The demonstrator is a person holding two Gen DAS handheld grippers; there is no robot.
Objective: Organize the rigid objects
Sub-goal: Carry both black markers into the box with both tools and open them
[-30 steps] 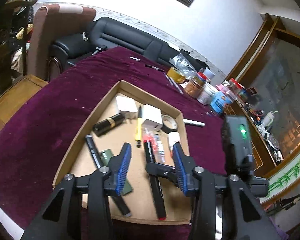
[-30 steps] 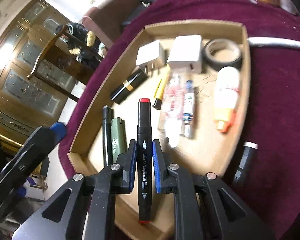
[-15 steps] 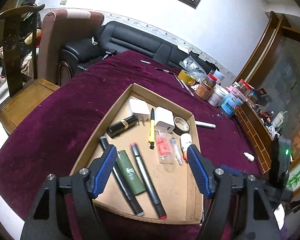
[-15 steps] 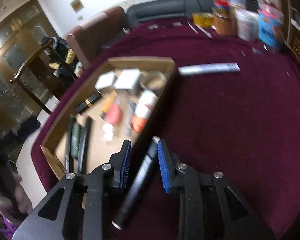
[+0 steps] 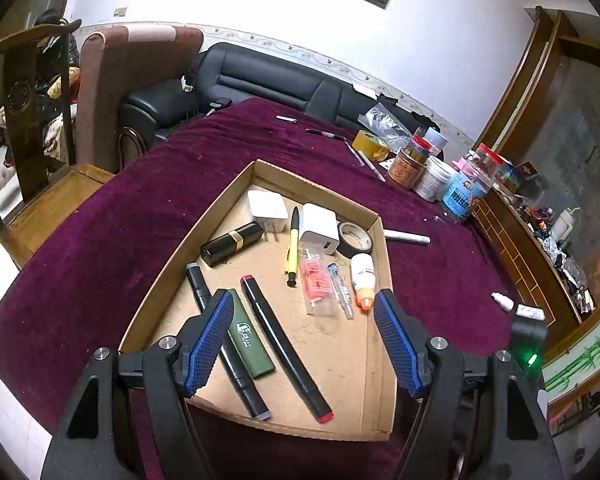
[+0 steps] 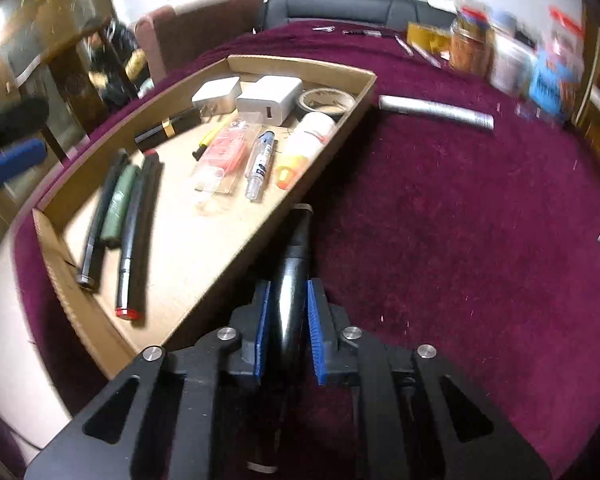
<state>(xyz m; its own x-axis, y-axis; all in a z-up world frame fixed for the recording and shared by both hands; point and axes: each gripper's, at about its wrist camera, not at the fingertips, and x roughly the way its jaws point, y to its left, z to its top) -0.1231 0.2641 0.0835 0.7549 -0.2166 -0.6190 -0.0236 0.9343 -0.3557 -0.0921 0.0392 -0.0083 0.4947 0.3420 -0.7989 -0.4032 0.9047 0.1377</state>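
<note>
A shallow cardboard tray [image 5: 382, 264] [image 6: 332, 136] on the maroon cloth holds markers, a green lighter [image 5: 249, 336], a lipstick tube, two white chargers, a tape roll, a yellow pen and a glue bottle. A black marker with a red end [image 5: 286, 354] [image 6: 134, 236] lies in it. My right gripper [image 6: 287, 320] is shut on a dark glossy pen-like object [image 6: 294, 280] just outside the tray's right wall. My left gripper [image 5: 302, 340] is open and empty, held above the tray's near end.
A silver pen [image 6: 436, 112] [image 5: 406, 236] lies on the cloth right of the tray. Jars and tins [image 5: 440, 172] crowd the far right. Small white bottles [image 5: 502, 301] lie near the right edge. A black sofa [image 5: 268, 84] and wooden chair [image 5: 24, 128] stand behind.
My right gripper let go of the red-ended marker in the tray, swung right outside it and closed on a dark pen-like object. My left gripper opened wider and drew back.
</note>
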